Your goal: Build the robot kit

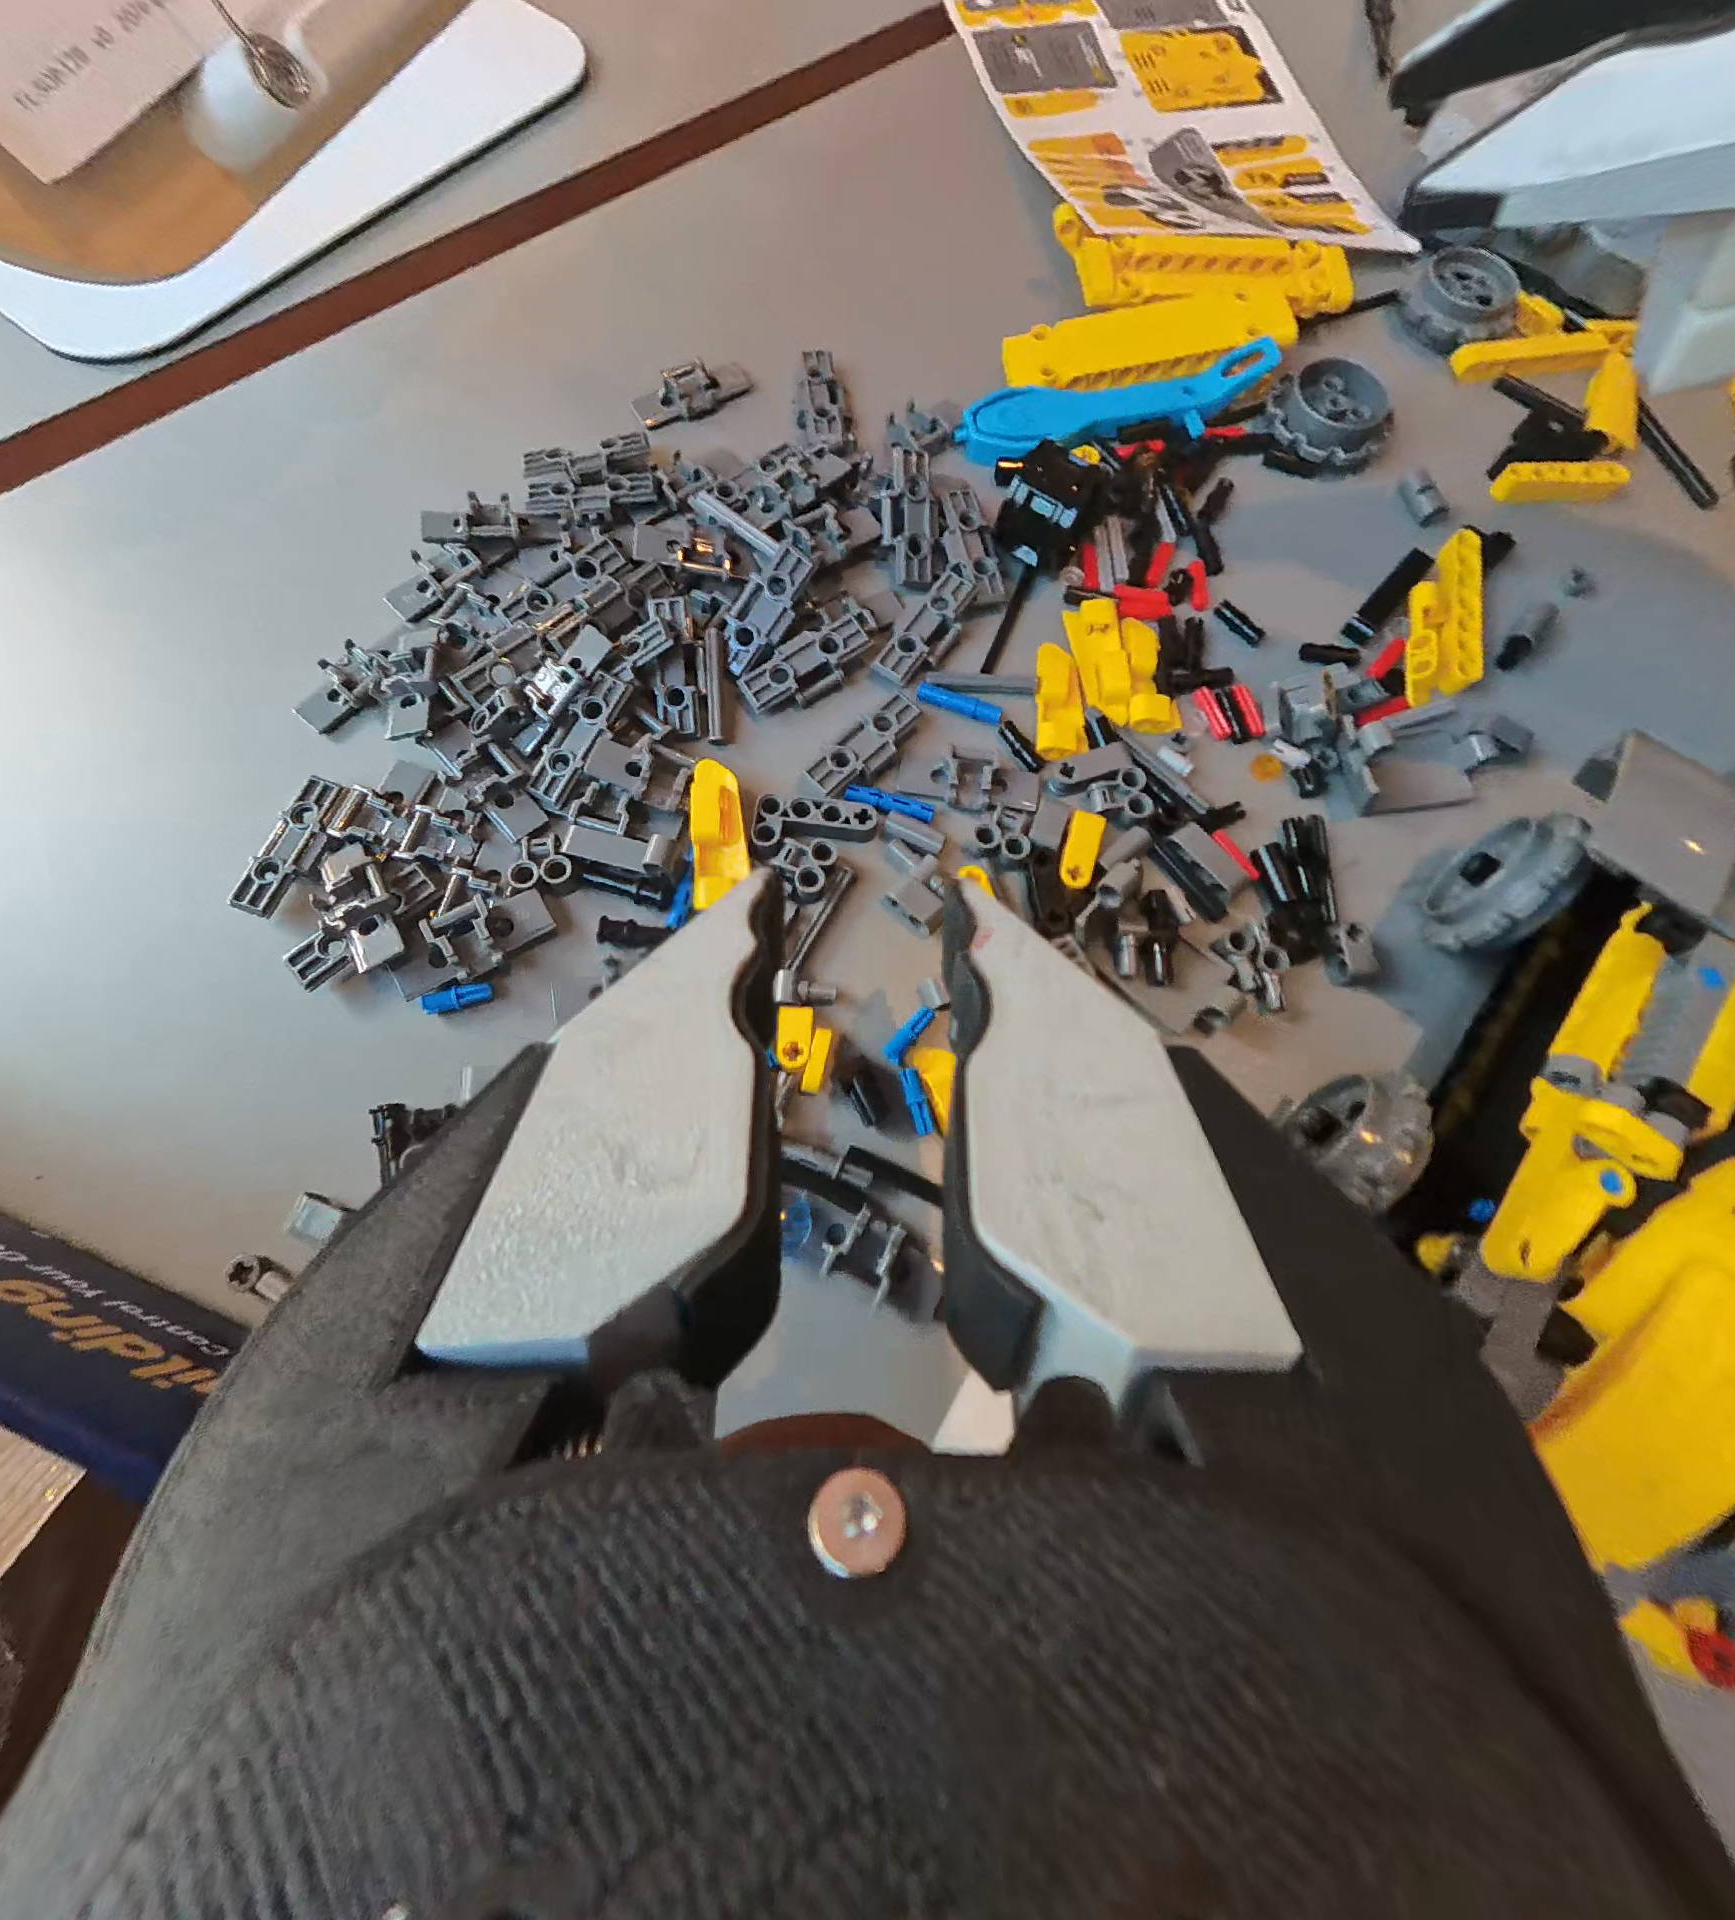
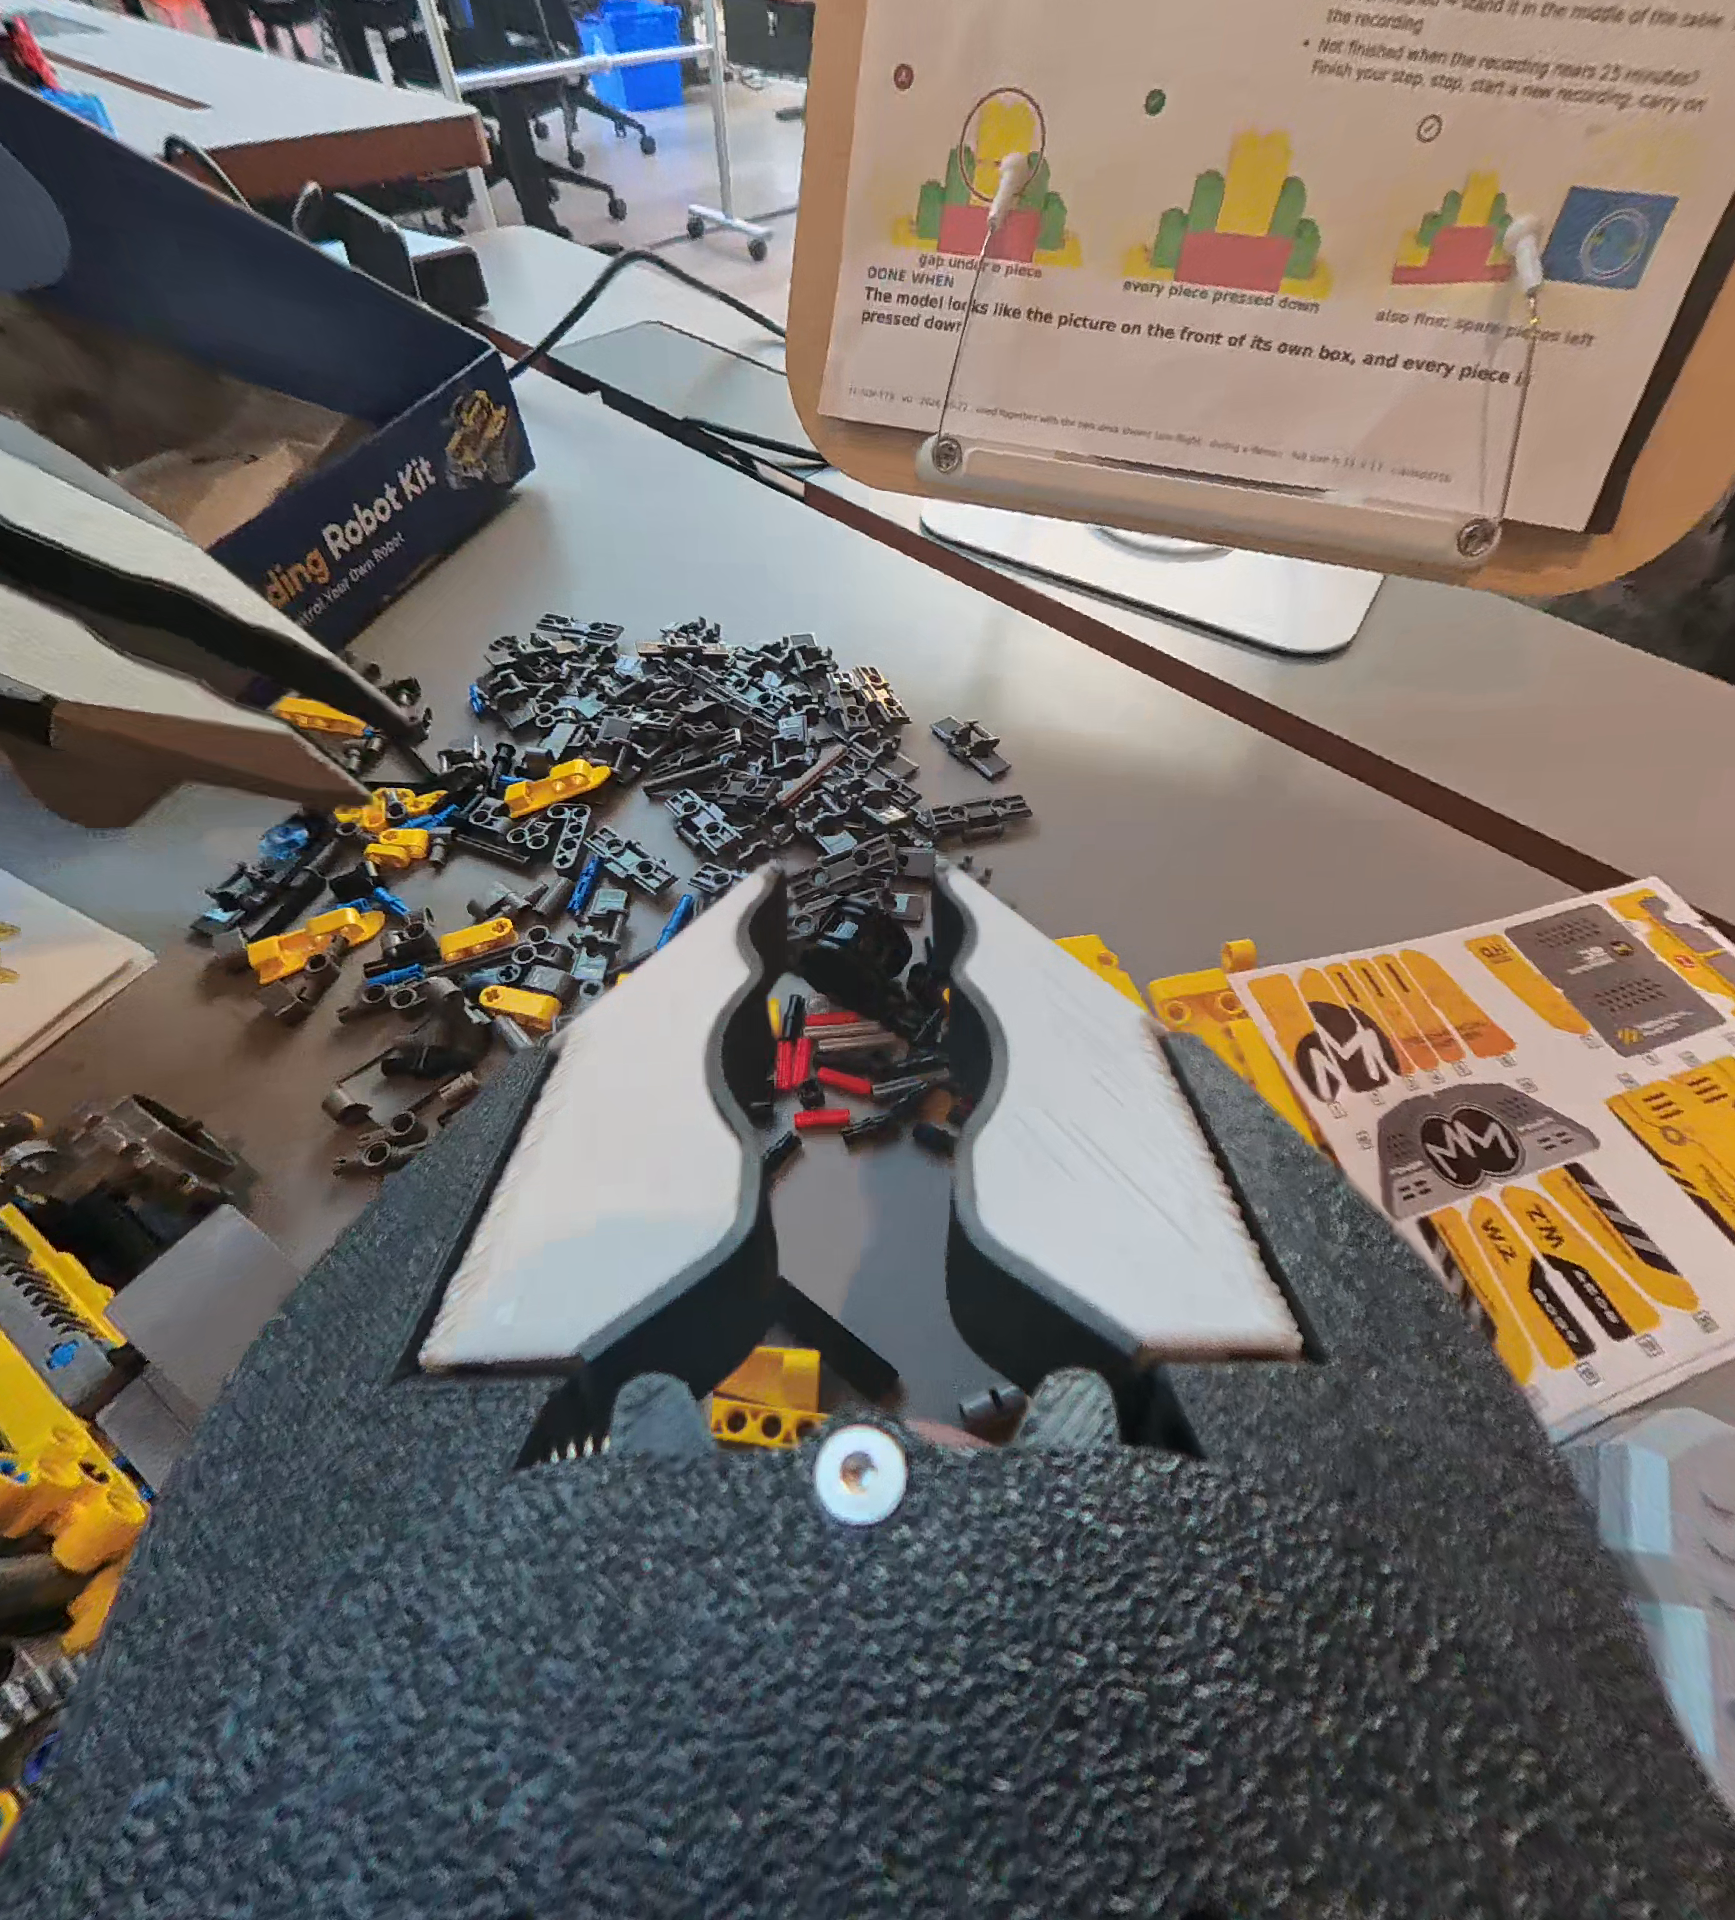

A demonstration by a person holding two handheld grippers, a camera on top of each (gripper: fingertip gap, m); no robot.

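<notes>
The left gripper (image 1: 858,914) hangs over a grey table (image 1: 167,665) with its fingers parted by a moderate gap and nothing between them; under that gap lie a small yellow connector (image 1: 801,1055) and a blue pin (image 1: 910,1060), and just beyond the left fingertip a yellow curved piece (image 1: 715,831) touches or nearly touches it. Farther ahead of the tips spreads a dense heap of grey track links (image 1: 614,665), and off past the right finger sit red and black pins (image 1: 1175,582), a blue tool (image 1: 1102,400) and yellow beams (image 1: 1154,332). Beside the right finger stands a part-built yellow model (image 1: 1621,1143). The right gripper (image 2: 858,888) is likewise open and empty, its tips poised over a black block (image 2: 858,951), with red pins (image 2: 811,1070) lying on the table below the gap. To the right of its fingers lies a sticker sheet (image 2: 1569,1122); ahead is a stand with an instruction sheet (image 2: 1258,260); to the left the other gripper reaches down among yellow and blue bits, with a dark blue box (image 2: 323,416) behind it. The risks, as I judge them: the pieces are tiny and packed close, so closing either pair of fingers could catch two parts at once or flick a neighbour away; round pins may roll out of a pinch; a low sweep could scatter the heap; and with both grippers near the same pile, they could bump each other or knock the model.
</notes>
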